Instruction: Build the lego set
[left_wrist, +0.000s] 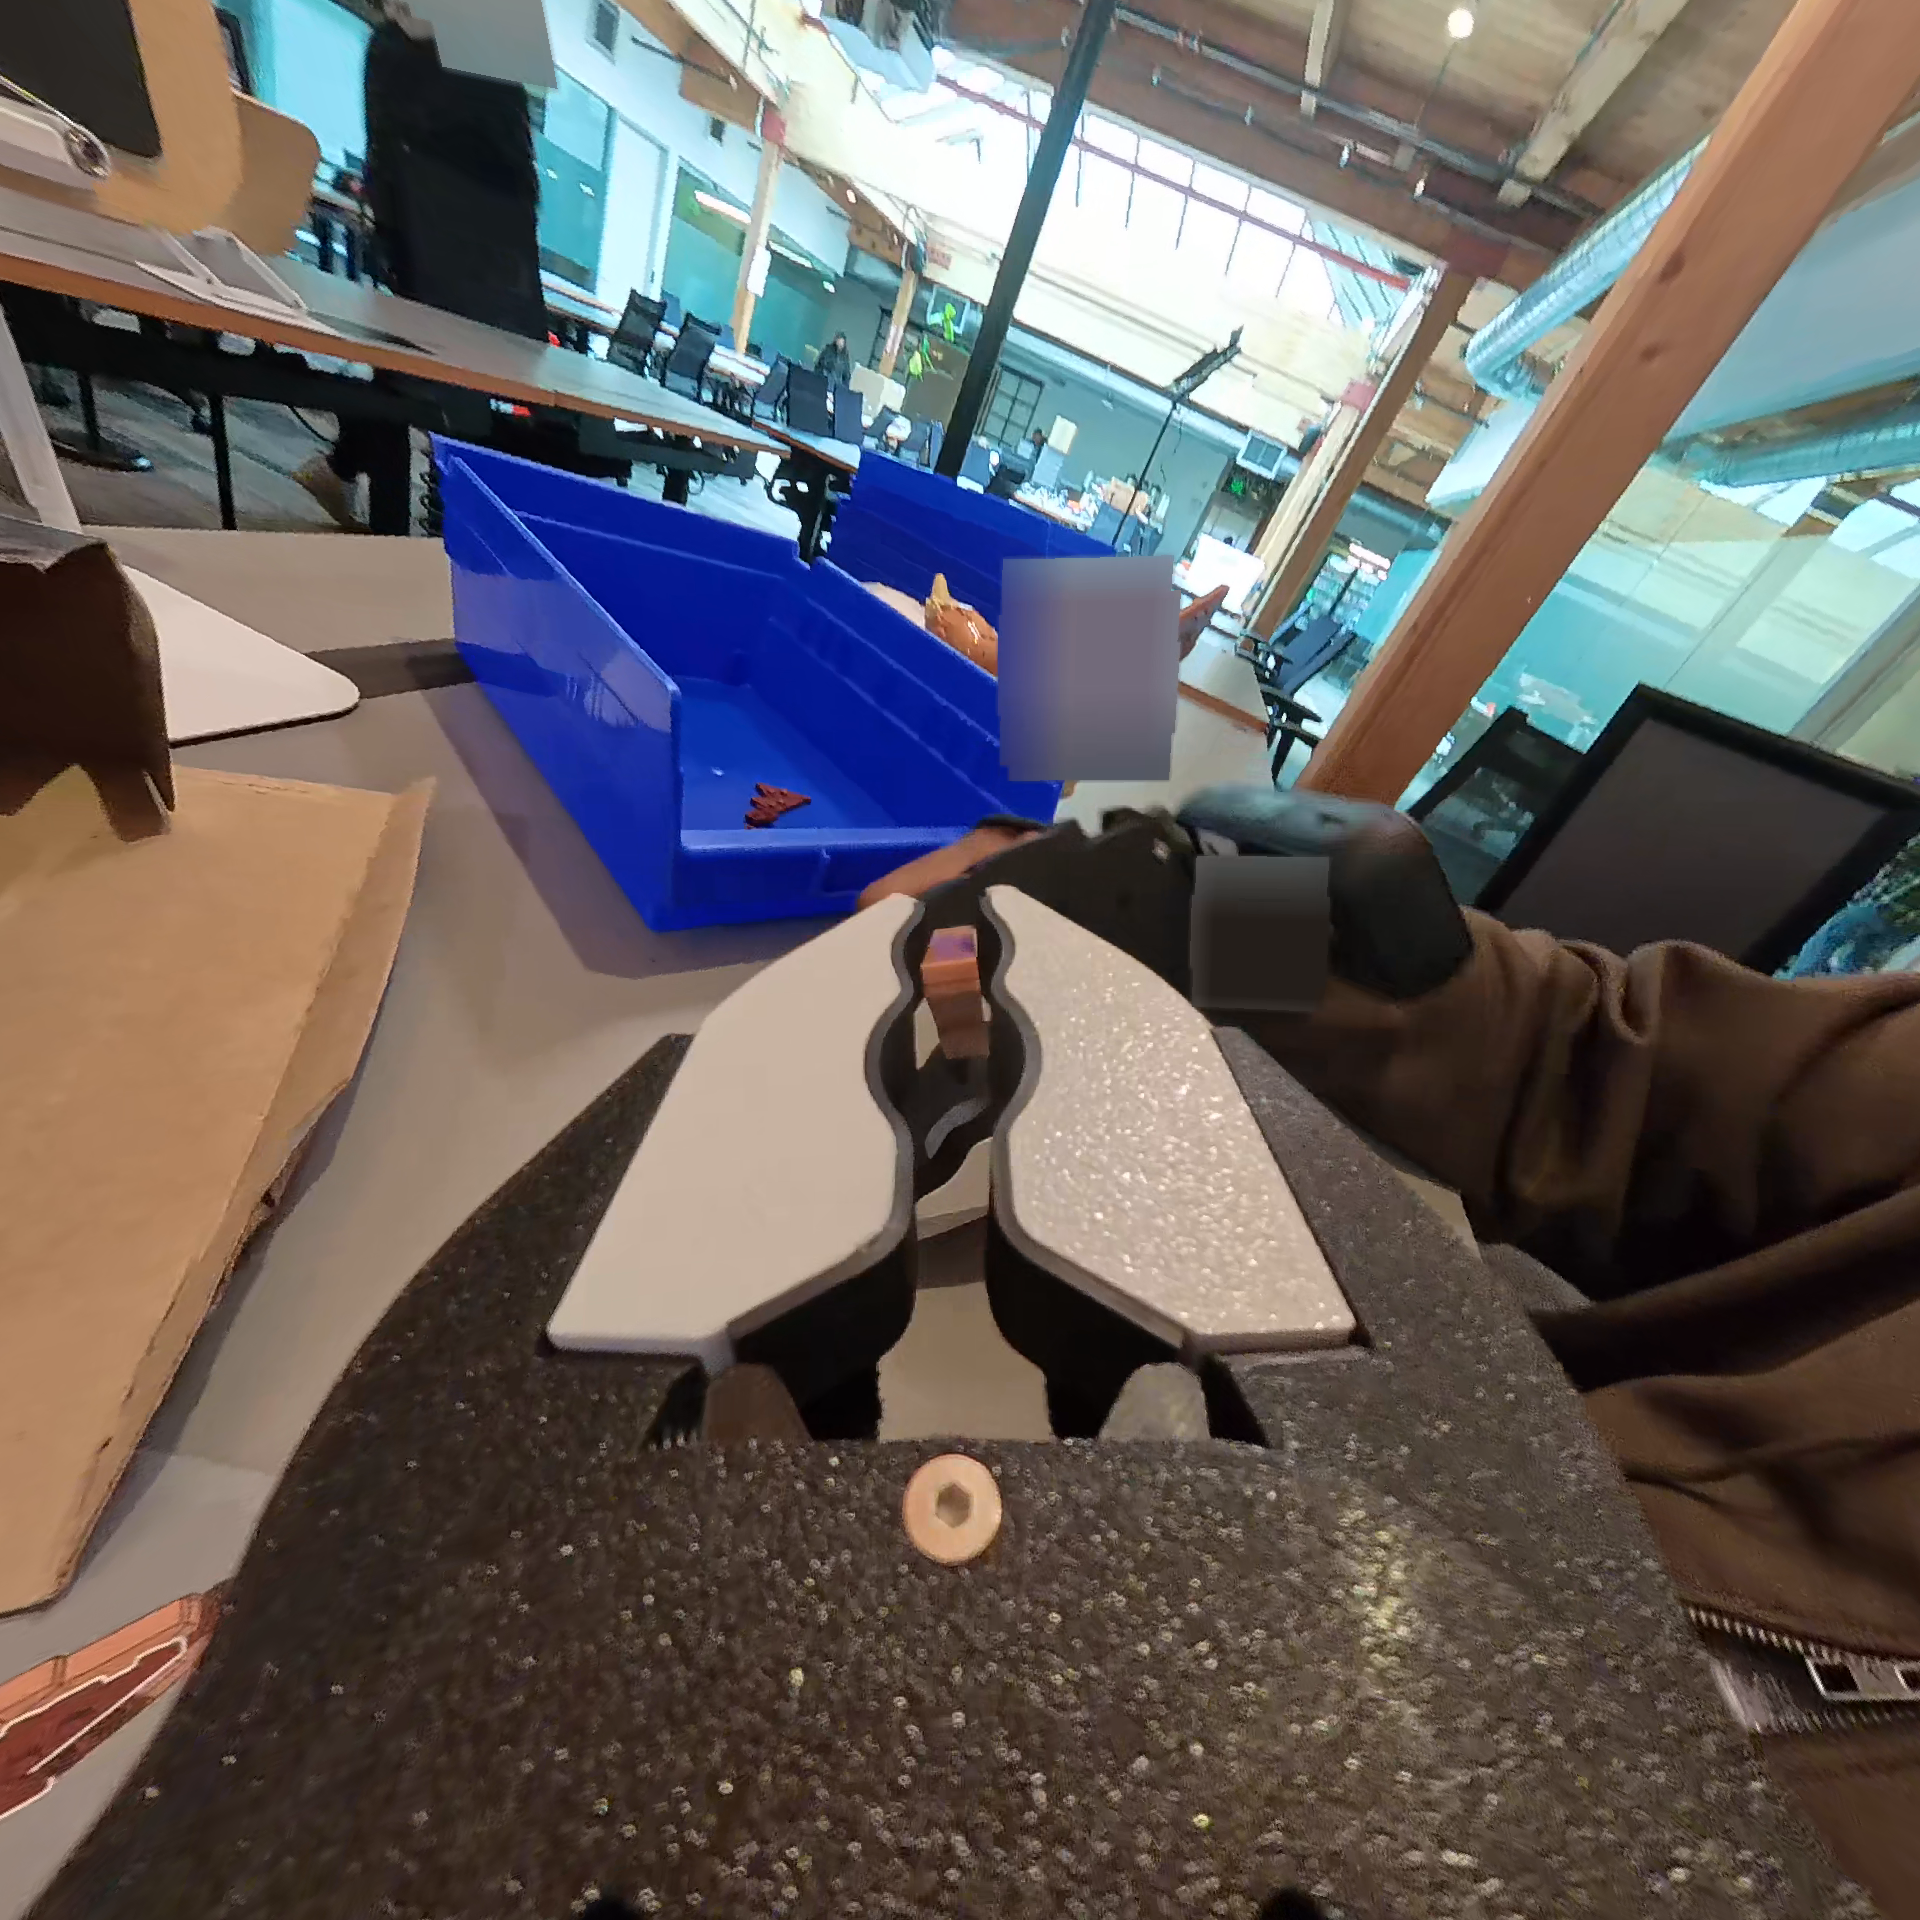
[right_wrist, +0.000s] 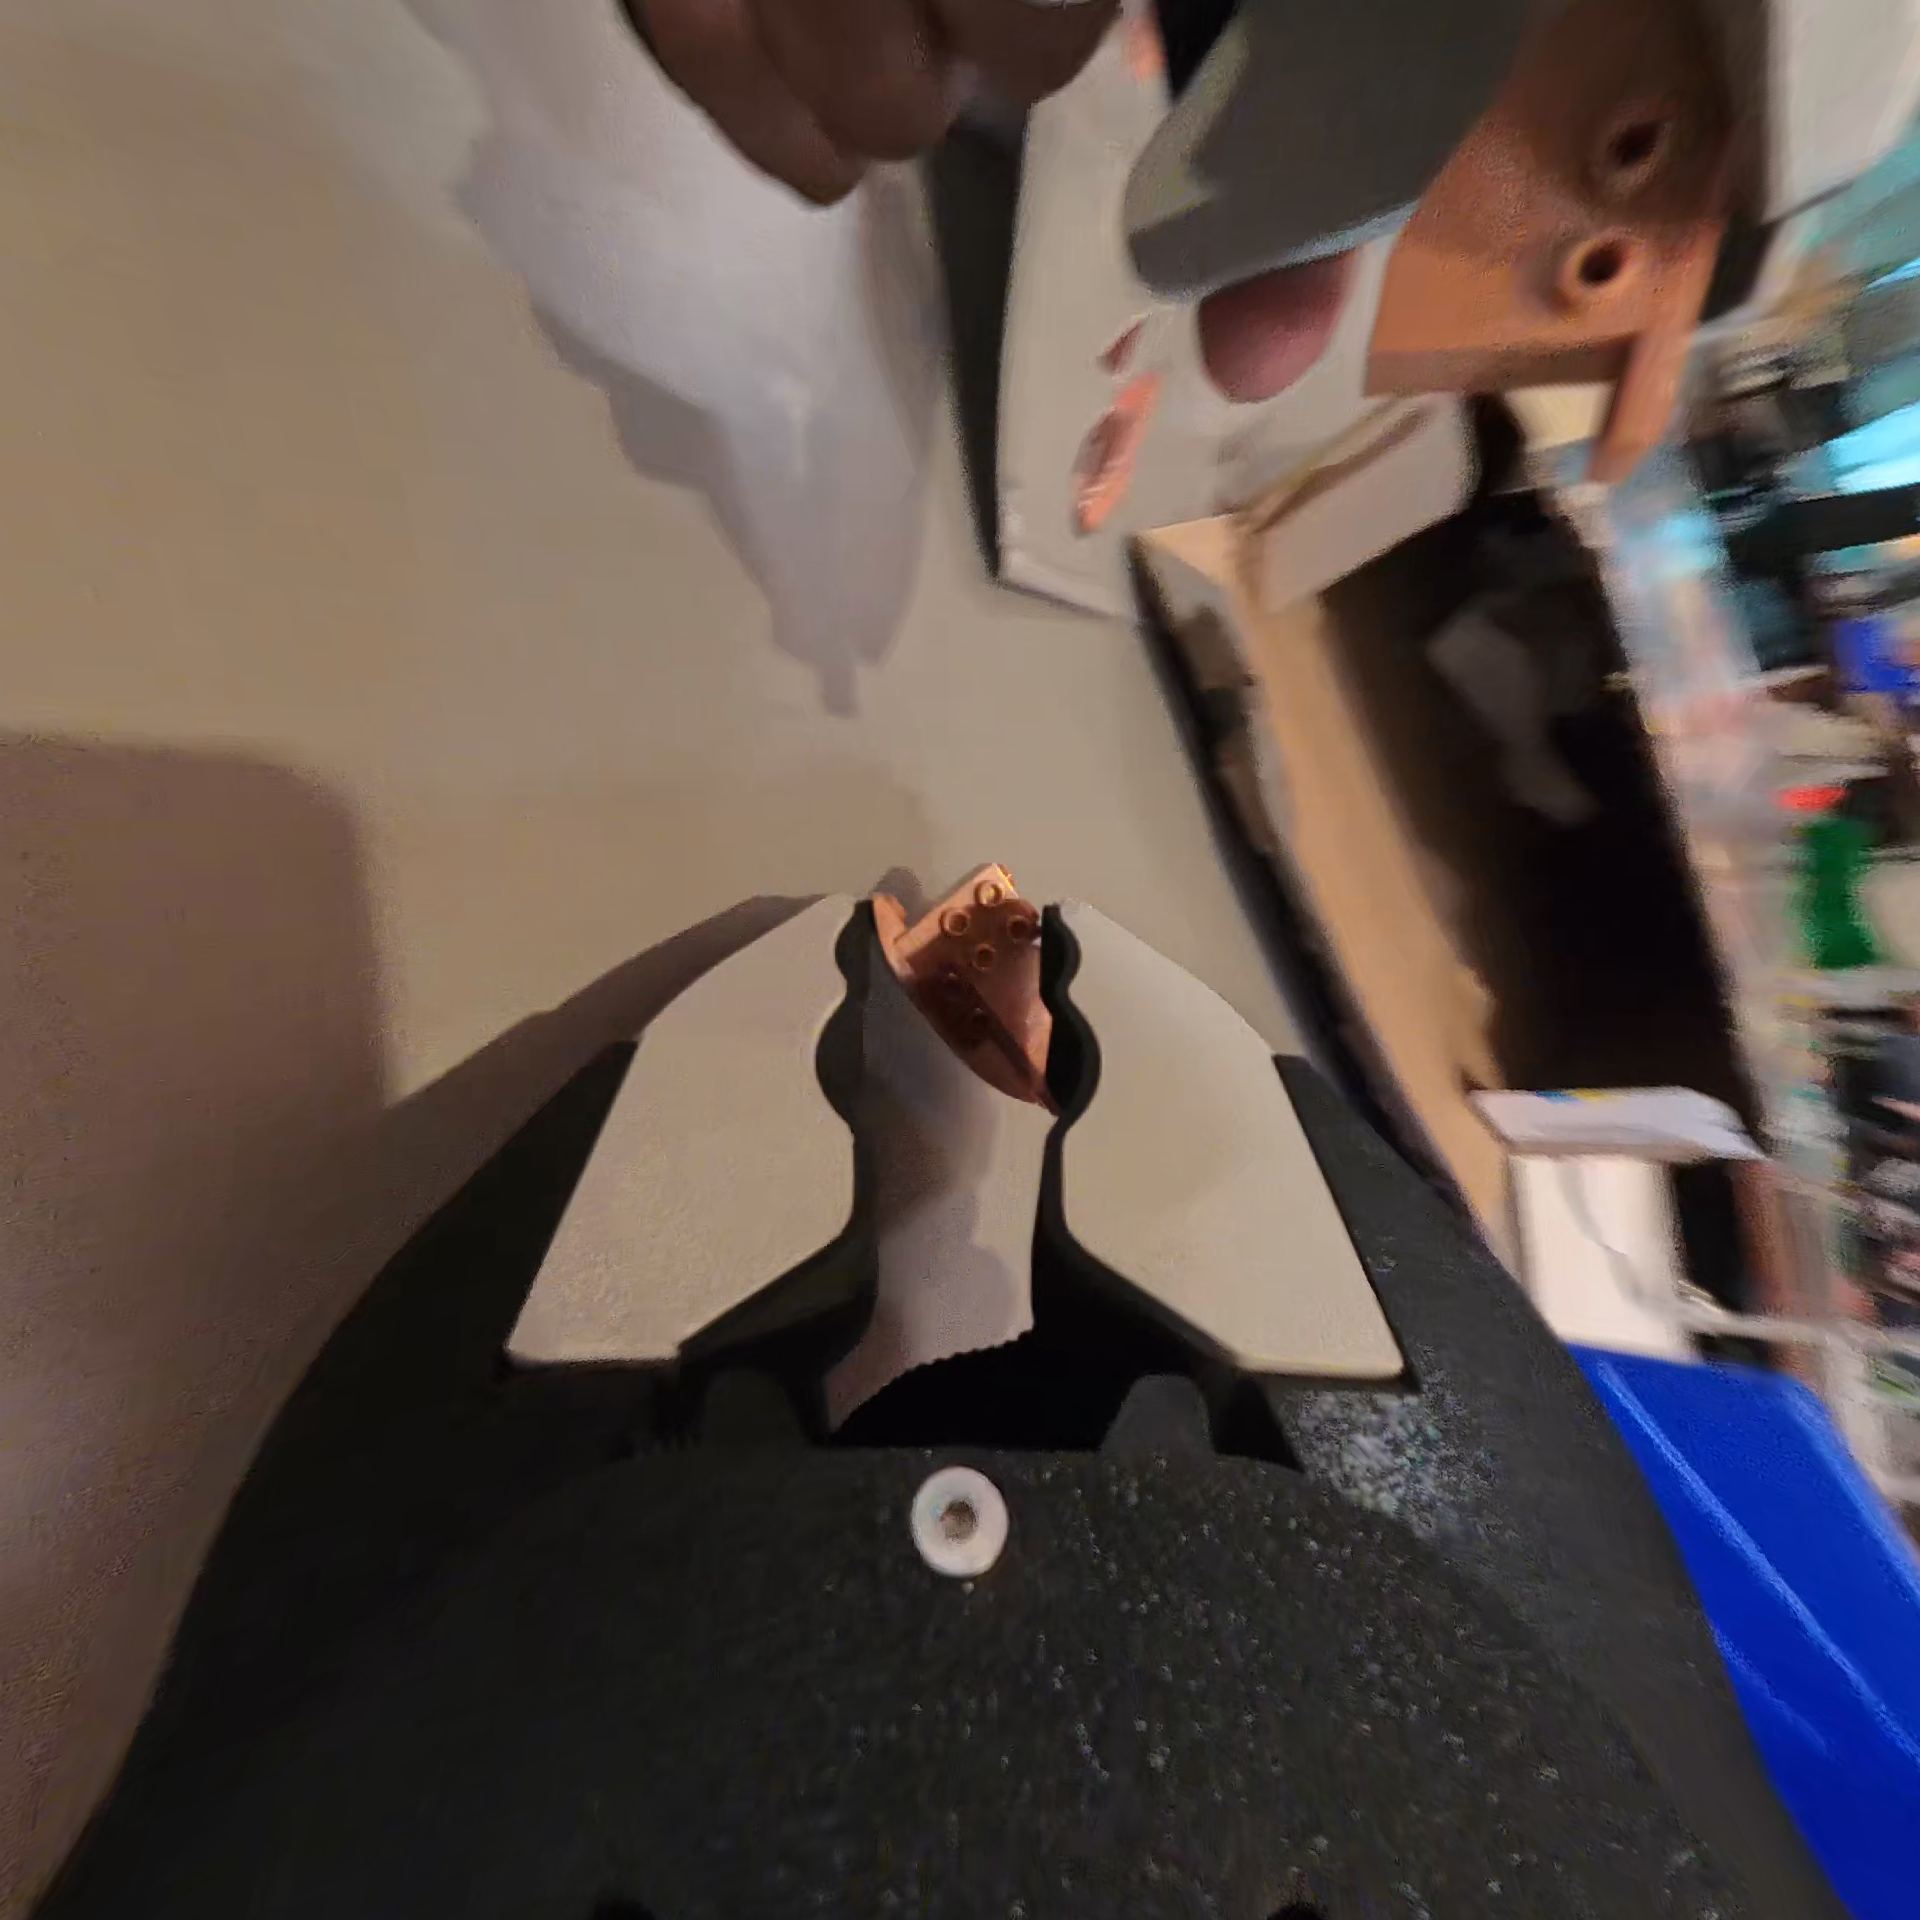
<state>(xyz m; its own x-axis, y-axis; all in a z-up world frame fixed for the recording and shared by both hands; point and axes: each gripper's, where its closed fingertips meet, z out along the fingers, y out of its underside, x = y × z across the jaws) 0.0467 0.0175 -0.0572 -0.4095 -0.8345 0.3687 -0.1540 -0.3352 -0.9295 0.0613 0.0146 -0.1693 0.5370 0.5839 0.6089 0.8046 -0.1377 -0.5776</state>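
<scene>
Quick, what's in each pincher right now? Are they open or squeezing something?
Left gripper: squeezing a small brown block.
Right gripper: squeezing a brown studded toy brick.

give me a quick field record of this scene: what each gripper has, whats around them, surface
left gripper: shut on a small brown block, held upright between the fingertips
right gripper: shut on a studded brown wedge piece, tilted between the pads
surface: grey table
nearest bin: blue bin, open-fronted, beyond the left gripper
in bin: dark red flat piece on its floor
left of table: flat cardboard sheets
other: gloved hand on the far gripper; view blurred on the right side
</scene>
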